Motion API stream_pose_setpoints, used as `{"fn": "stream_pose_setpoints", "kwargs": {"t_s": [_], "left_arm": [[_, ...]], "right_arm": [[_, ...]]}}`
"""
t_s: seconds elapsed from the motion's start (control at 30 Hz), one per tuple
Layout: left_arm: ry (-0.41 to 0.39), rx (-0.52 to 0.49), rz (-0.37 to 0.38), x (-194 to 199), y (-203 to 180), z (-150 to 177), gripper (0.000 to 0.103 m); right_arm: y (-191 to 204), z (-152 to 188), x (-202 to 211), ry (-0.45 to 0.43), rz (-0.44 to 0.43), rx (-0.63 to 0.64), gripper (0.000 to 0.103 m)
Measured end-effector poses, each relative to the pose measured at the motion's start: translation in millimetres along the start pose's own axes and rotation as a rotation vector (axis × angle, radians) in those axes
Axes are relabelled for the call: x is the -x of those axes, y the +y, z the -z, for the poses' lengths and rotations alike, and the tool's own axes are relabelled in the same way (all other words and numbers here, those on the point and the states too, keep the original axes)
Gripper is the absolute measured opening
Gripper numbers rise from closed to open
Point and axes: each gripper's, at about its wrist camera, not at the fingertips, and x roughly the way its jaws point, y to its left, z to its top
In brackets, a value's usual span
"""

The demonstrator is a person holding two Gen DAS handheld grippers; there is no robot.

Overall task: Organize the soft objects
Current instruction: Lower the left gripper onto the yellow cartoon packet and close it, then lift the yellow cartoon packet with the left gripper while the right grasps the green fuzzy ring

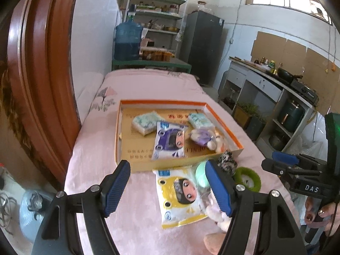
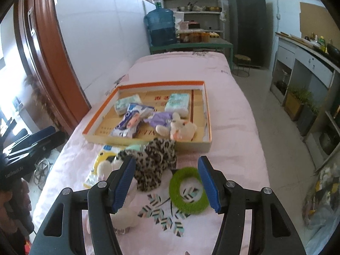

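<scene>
Both jaws were wide open w/ nothing in them. Right gripper (image 2: 166, 183) hung over the leopard toy (image 2: 154, 161) on the bed, just before the box (image 2: 209, 114). Go down slow, pinch its middle.

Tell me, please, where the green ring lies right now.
In the right wrist view the green ring lies on the pink bedspread, right of the leopard-print cloth.
</scene>
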Motion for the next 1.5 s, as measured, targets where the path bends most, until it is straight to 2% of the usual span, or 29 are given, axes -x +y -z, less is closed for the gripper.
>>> {"fn": "stream_pose_setpoints", "kwargs": {"t_s": [0.33,0.7,0.87,1.1,1.13,1.17,1.27,1.37,1.5], "left_arm": [[0.120,0.051,0.001,-38,13,32,0.073],[0.216,0.094,0.016,-76,21,50,0.073],[0.243,0.121,0.040,-89,22,55,0.072],[0.228,0.115,0.040,-95,15,58,0.072],[0.223,0.117,0.037,-95,14,58,0.067],[0.220,0.117,0.038,-95,14,58,0.056],[0.219,0.136,0.101,-96,12,59,0.037],[0.220,0.170,0.133,-97,14,58,0.027],[0.215,0.218,0.161,-96,19,58,0.022]], "right_arm": [[-7,28,-29,0.064,0.007,-0.017,0.063],[-11,39,-52,0.099,0.019,-0.017,0.063],[-13,41,-59,0.111,0.018,-0.020,0.063],[-14,41,-64,0.112,0.011,-0.019,0.063],[-14,40,-64,0.111,0.009,-0.016,0.063],[-12,40,-64,0.110,0.007,-0.014,0.063],[-9,41,-64,0.109,0.004,0.003,0.063],[-4,42,-64,0.112,0.005,0.019,0.063],[0,44,-64,0.116,-0.019,0.039,0.063]]}}
